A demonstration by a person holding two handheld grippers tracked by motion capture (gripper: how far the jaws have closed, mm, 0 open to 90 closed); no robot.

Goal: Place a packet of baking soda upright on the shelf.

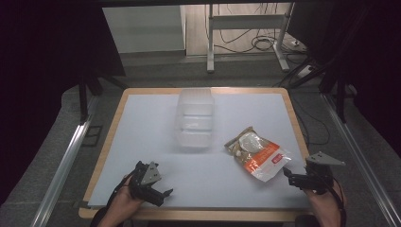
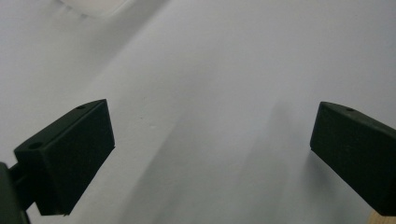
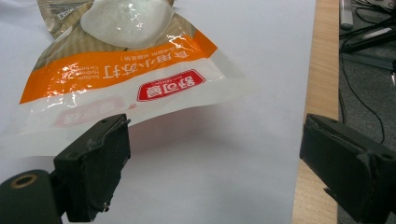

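The right gripper (image 1: 289, 176) rests at the table's (image 1: 142, 142) near right edge, with the snack packet (image 1: 257, 153) just ahead of its jaws. A clear plastic container (image 1: 195, 118) stands farther off, ahead of the left gripper (image 1: 163, 194).

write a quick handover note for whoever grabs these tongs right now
Left tongs: open, nothing between the jaws, low over the white table near its front left edge.
Right tongs: open, nothing gripped, pointed at the near edge of the snack bag, apparently just short of it.
Snack bag: lying flat on the table, right of centre.
Clear plastic container: mid-table, towards the far side, looks empty.
Done: nothing picked up yet.
Left: probably grip the bag with the right tongs and move it, likely into the container.
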